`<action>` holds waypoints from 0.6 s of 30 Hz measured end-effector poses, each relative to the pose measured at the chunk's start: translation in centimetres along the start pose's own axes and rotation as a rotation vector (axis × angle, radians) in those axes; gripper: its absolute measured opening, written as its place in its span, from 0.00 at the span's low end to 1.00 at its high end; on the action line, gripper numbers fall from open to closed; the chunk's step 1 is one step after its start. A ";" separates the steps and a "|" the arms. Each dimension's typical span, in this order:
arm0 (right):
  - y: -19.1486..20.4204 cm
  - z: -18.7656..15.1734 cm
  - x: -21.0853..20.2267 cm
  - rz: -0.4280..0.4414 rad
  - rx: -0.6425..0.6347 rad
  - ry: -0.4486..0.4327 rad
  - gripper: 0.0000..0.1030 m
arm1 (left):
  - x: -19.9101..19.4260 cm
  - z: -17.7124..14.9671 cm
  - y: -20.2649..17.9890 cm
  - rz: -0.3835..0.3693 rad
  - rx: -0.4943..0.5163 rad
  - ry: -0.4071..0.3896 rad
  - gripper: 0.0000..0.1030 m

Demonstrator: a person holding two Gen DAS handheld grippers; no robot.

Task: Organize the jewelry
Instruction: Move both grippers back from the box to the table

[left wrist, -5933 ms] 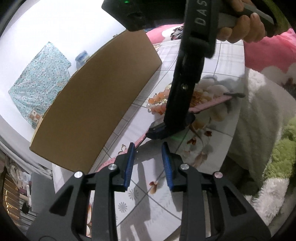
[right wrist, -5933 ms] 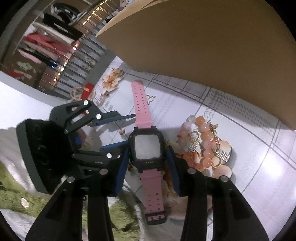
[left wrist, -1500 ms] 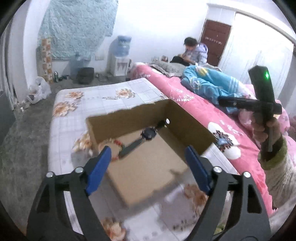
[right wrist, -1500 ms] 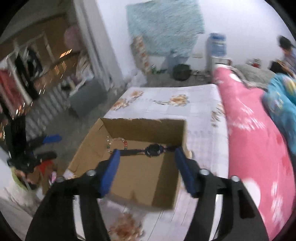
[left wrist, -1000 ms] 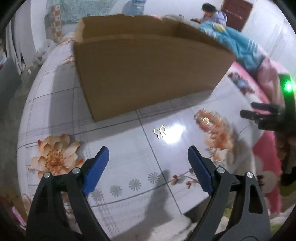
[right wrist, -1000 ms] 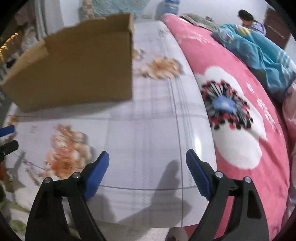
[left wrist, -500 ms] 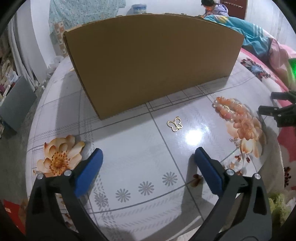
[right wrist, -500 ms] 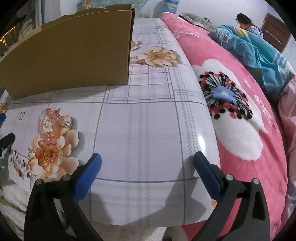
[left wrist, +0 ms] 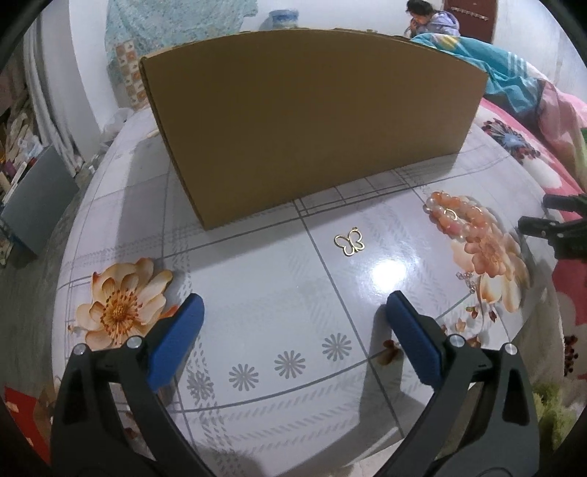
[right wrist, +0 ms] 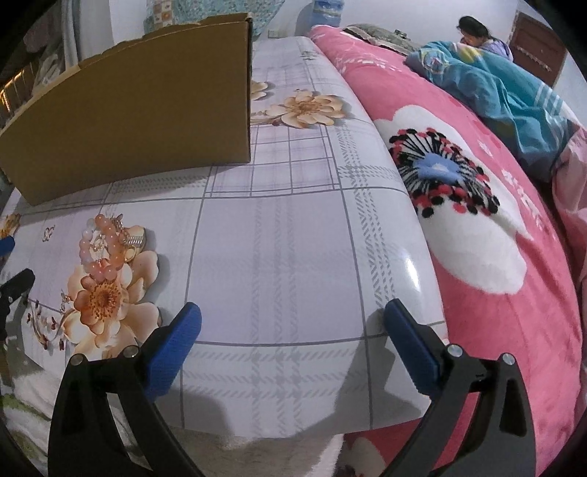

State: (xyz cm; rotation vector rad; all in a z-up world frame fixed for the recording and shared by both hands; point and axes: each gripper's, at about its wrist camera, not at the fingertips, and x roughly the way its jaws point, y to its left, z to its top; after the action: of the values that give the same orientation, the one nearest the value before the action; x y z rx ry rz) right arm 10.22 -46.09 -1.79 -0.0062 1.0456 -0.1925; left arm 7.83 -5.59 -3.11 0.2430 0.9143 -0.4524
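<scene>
A brown cardboard box point(left wrist: 312, 121) stands on the flowered tabletop point(left wrist: 256, 323); its inside is hidden. In front of it lie a small gold butterfly charm point(left wrist: 349, 242) and a peach bead bracelet point(left wrist: 455, 216). My left gripper point(left wrist: 293, 330) is open and empty, low over the table, short of the charm. My right gripper point(right wrist: 291, 334) is open and empty over the table's near right part. The box point(right wrist: 139, 110), bracelet point(right wrist: 104, 249) and charm point(right wrist: 47, 232) lie to its left. The right gripper's tips show at the left wrist view's right edge point(left wrist: 550, 220).
A pink flowered blanket point(right wrist: 477, 220) covers a bed along the table's right side. A person point(right wrist: 477, 33) sits far back on it under a blue blanket. A small silver piece point(left wrist: 467, 279) lies on the printed flower. A grey bin point(left wrist: 33, 198) stands left of the table.
The pink watch seen at the start is out of sight. Both grippers came down from above the box to low over the table in front of it, and have barely moved in the last half second.
</scene>
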 end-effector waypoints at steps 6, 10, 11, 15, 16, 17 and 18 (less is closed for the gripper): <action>-0.4 -0.1 0.1 0.029 0.014 -0.007 0.94 | 0.0 0.1 0.1 -0.012 0.012 -0.001 0.93; -0.2 -0.2 -0.1 0.015 0.005 -0.021 0.94 | -0.1 0.1 0.1 -0.010 0.010 -0.005 0.93; -0.2 -0.2 -0.2 0.011 0.003 -0.026 0.94 | -0.1 0.1 0.2 -0.009 0.009 -0.006 0.93; 0.2 -0.5 -1.6 0.073 0.014 -0.085 0.90 | 0.0 0.2 0.1 -0.007 0.006 -0.003 0.93; 0.4 -0.5 -2.0 0.099 0.015 -0.100 0.86 | 0.0 0.2 0.1 -0.007 0.006 -0.002 0.93; 0.6 -0.6 -2.5 0.127 0.009 -0.119 0.84 | -0.1 0.2 0.1 -0.005 0.005 -0.001 0.93; 1.0 -0.6 -3.0 0.150 -0.005 -0.140 0.83 | -0.2 0.1 0.2 0.003 0.003 -0.006 0.93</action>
State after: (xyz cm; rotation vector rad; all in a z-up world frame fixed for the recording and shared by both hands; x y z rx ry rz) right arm 8.38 -44.56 0.39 0.0531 0.9027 -0.0523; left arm 7.91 -5.45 -2.90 0.2458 0.9072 -0.4521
